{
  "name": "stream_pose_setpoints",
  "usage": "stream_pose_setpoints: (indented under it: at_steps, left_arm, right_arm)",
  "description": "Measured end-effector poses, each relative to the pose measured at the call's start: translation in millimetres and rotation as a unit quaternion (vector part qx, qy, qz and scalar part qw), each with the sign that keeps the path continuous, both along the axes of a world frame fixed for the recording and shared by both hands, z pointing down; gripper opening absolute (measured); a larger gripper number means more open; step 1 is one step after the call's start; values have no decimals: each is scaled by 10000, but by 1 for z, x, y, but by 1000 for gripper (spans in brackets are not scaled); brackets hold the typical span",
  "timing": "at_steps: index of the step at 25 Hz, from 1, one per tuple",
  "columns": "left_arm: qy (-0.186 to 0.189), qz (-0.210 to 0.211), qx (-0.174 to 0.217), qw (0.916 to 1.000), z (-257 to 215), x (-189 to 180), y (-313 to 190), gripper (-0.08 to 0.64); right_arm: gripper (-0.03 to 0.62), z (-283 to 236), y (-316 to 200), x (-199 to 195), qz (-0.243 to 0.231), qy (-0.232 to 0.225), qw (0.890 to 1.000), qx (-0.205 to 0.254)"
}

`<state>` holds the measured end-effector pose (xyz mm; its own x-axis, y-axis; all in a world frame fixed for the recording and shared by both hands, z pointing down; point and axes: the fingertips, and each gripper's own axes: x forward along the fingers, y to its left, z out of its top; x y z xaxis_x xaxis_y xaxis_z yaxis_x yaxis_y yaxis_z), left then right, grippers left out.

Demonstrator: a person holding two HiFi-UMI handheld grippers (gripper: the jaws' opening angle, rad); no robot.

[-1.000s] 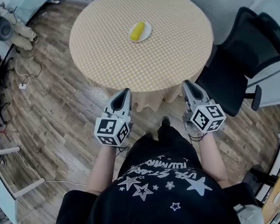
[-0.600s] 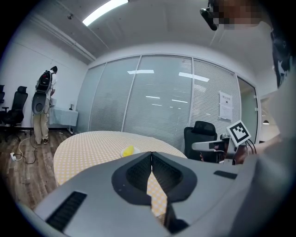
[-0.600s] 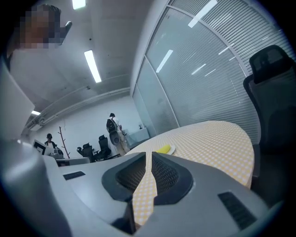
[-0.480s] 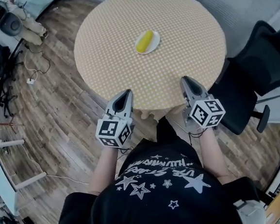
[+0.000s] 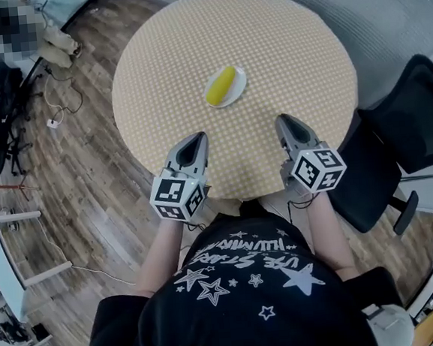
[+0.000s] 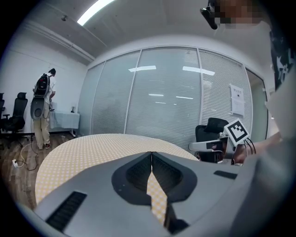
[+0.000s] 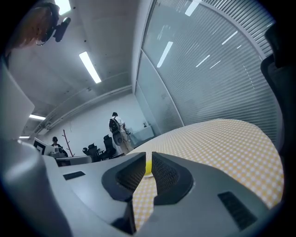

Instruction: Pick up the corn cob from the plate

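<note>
The corn cob lies on a small white plate near the middle of the round table, a little toward the table's near side. The head view alone shows the whole cob. The right gripper view gives only a yellow sliver through the slit between the jaws, and the left gripper view shows only checked cloth.

The left gripper hangs over the table's near edge with its jaw tips meeting and nothing in them. The right gripper, over the same edge, has its jaws a narrow slit apart and empty. Bare cloth lies between both grippers and the plate.

The gripper views show a glass wall with blinds beyond the table and a person with a backpack well away from it. A paper sheet on the glass is too small to read. The print on the black shirt among white stars cannot be read either. A black chair stands just beside the table's right edge.
</note>
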<state>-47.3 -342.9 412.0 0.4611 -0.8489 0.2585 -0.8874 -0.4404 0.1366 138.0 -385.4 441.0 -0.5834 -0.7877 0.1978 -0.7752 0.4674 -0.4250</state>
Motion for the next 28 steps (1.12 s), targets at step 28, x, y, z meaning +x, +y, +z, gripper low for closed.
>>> stream_pose_setpoints:
  at_steps: [28]
  left_arm:
    - [-1177, 633, -770, 9880, 78, 16, -152, 112]
  right_arm:
    - [52, 45, -93, 1, 309, -13, 9978, -582]
